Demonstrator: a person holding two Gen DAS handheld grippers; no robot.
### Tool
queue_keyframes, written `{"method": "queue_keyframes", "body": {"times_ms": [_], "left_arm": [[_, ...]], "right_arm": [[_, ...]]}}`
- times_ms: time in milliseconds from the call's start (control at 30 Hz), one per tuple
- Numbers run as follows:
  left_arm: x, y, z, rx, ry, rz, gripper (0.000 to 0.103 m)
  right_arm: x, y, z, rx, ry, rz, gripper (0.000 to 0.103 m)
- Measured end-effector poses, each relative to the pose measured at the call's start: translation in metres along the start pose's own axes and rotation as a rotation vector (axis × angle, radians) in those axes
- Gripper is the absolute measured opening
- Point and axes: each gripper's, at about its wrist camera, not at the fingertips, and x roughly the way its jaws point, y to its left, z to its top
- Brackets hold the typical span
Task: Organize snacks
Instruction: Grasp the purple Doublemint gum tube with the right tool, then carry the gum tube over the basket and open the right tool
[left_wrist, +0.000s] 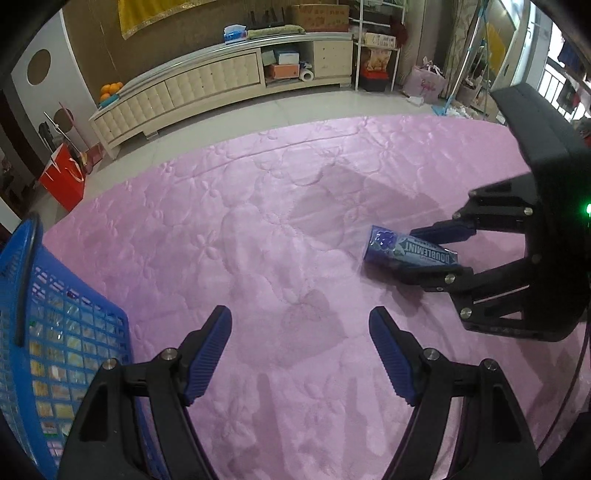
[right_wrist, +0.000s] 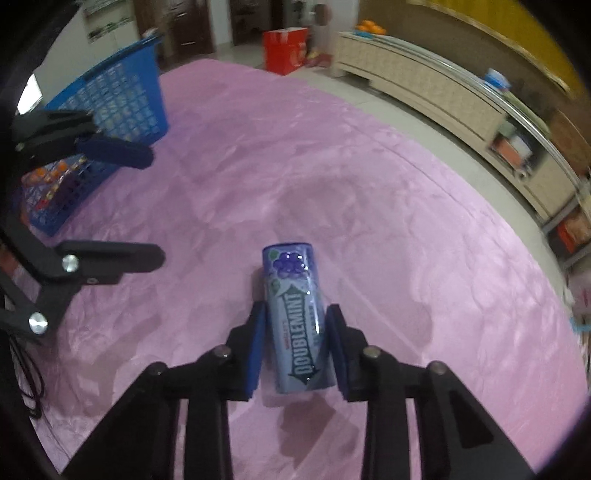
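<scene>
The right tool (right_wrist: 295, 343) clamps a blue cylindrical Doublemint tin (right_wrist: 295, 317) lying on the pink quilted bedspread (right_wrist: 369, 184); the left tool (left_wrist: 300, 350) hangs wide open, empty.

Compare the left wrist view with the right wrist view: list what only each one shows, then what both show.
Only the left wrist view: the right tool seen from the side, its black body with a green light, and a shelving rack against the far wall.

Only the right wrist view: the Doublemint container's full label from above, with blue pads pressed on both sides.

Both: the pink quilted cover, the blue basket, the open left tool, the red bag and the cream cabinet.
</scene>
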Motion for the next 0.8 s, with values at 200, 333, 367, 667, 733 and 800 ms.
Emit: {"method": "queue_keyframes", "body": {"times_ms": [200, 333, 367, 667, 733, 800], "left_arm": [[-0.033, -0.01, -0.012, 0.032, -0.044, -0.011, 0.075], [-0.06, -0.011, -0.019, 0.038, -0.095, -0.036, 0.075], [-0.066, -0.012, -0.019, 0.039, -0.101, -0.037, 0.075], [-0.151, 0.005, -0.035, 0.023, -0.246, -0.031, 0.075], [-0.165, 0.016, -0.039, 0.014, -0.264, -0.024, 0.075], [-0.179, 0.03, -0.045, 0.004, -0.282, -0.011, 0.075]], "right_arm": [[-0.039, 0.008, -0.01, 0.079, -0.028, -0.072, 0.036], [-0.075, 0.018, -0.008, 0.117, -0.079, -0.078, 0.036], [-0.085, 0.024, -0.006, 0.113, -0.091, -0.083, 0.036], [-0.149, 0.078, 0.022, 0.07, -0.186, -0.124, 0.036], [-0.158, 0.093, 0.032, 0.051, -0.208, -0.126, 0.036], [-0.167, 0.106, 0.042, 0.031, -0.225, -0.131, 0.036]]}}
